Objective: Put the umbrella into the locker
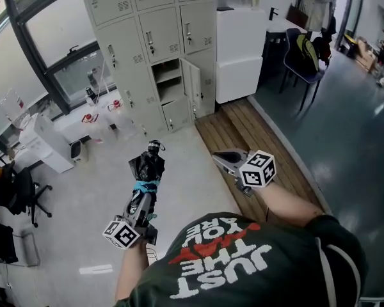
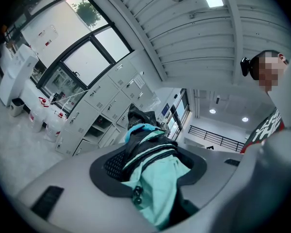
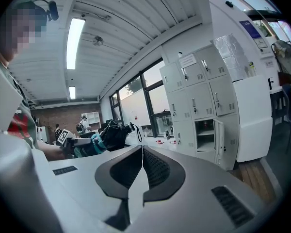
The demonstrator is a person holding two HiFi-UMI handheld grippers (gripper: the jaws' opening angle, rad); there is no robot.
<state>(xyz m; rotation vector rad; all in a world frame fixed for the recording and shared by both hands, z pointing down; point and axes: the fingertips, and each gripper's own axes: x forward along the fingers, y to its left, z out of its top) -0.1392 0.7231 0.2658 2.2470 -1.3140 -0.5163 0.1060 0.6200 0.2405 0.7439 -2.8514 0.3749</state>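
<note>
Umbrella [image 1: 147, 170], folded, sat clamped in our left hand-held gripper [image 1: 141, 203], well short of the open locker [image 1: 169, 82]. Right hand-held gripper [image 1: 227, 158] was closed, empty. We judged its loose fabric might snag entering.

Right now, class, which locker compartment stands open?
The middle-column locker, one up from the bottom: its door is swung out and a shelf shows inside; all the others are shut.

We see L gripper [image 1: 141, 200] held out fwd, approx level, jaws clamped on folded umbrella [image 1: 147, 168]; L forearm [image 1: 130, 268] extended. R gripper [image 1: 223, 157] also fwd, tipped slightly down, jaws together w/ nothing btwn; R forearm [image 1: 288, 203] extended. Grippers well apart.
</note>
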